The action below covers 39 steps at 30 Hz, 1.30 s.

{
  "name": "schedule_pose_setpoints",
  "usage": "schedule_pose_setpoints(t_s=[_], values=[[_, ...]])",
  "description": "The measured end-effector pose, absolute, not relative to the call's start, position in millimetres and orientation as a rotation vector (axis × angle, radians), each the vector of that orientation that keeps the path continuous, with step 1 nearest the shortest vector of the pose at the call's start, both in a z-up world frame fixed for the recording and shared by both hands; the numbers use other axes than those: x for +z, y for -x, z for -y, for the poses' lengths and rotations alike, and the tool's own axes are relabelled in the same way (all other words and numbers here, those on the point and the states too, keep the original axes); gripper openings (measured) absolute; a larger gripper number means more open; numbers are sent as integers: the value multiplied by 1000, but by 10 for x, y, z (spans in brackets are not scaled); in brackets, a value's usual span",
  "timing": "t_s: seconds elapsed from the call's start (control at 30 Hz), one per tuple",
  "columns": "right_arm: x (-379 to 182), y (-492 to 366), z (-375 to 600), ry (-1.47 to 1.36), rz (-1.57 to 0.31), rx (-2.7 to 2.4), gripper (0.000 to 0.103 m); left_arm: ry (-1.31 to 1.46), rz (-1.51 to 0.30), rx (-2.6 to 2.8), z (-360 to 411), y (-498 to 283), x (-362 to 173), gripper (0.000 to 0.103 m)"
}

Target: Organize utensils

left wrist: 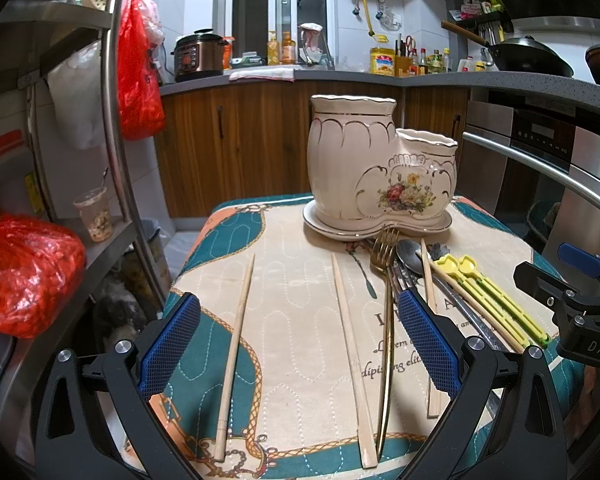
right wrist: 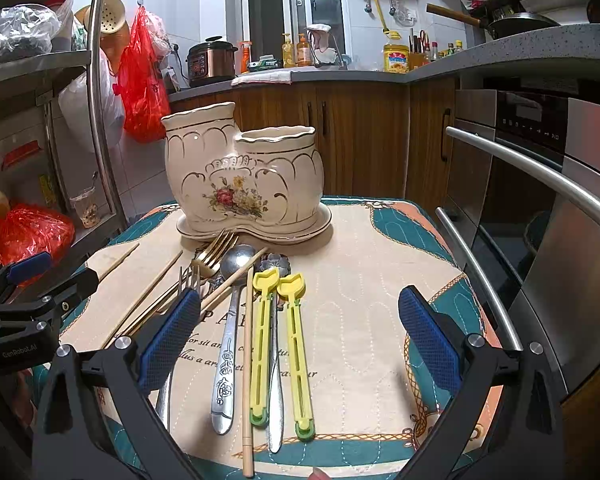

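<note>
A cream ceramic utensil holder (left wrist: 364,172) with two compartments stands on its saucer at the far side of the mat; it also shows in the right wrist view (right wrist: 244,180). In front of it lie wooden chopsticks (left wrist: 236,356), a gold fork (left wrist: 386,280), a silver spoon (right wrist: 230,332), a silver fork (right wrist: 188,276) and yellow plastic chopsticks (right wrist: 284,344). My left gripper (left wrist: 300,344) is open above a chopstick (left wrist: 352,360) and the gold fork. My right gripper (right wrist: 300,344) is open above the spoon and yellow chopsticks. Both are empty.
The patterned mat (left wrist: 292,248) covers a small table. A steel rack (left wrist: 112,120) with red bags (left wrist: 20,272) stands at the left. An oven with a long handle (right wrist: 540,176) is at the right. Wooden cabinets and a cluttered counter (left wrist: 340,76) lie behind.
</note>
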State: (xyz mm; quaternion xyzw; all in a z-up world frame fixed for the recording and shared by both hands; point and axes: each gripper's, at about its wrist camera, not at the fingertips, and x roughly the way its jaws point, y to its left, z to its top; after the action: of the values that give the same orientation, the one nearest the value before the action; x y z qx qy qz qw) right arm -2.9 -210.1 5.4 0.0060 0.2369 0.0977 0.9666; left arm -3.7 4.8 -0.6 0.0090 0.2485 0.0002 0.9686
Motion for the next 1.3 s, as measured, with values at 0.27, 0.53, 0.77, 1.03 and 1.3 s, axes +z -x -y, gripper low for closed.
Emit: schedule_pose_setpoints(t_s=[0.27, 0.53, 0.77, 1.03, 1.3], values=[[74, -29, 2209, -29, -512, 196, 98, -3, -489, -10, -113, 64, 68, 98], [330, -160, 2389, 7, -510, 160, 98, -25, -509, 42, -376, 12, 344, 98], [420, -283, 2301, 107, -567, 263, 98, 24, -528, 60, -709, -70, 703, 98], [270, -520, 2312, 75, -692, 334, 96, -44, -648, 95, -854, -244, 429, 98], [7, -677, 2250, 73, -830, 381, 53, -89, -773, 16, -682, -406, 110, 79]])
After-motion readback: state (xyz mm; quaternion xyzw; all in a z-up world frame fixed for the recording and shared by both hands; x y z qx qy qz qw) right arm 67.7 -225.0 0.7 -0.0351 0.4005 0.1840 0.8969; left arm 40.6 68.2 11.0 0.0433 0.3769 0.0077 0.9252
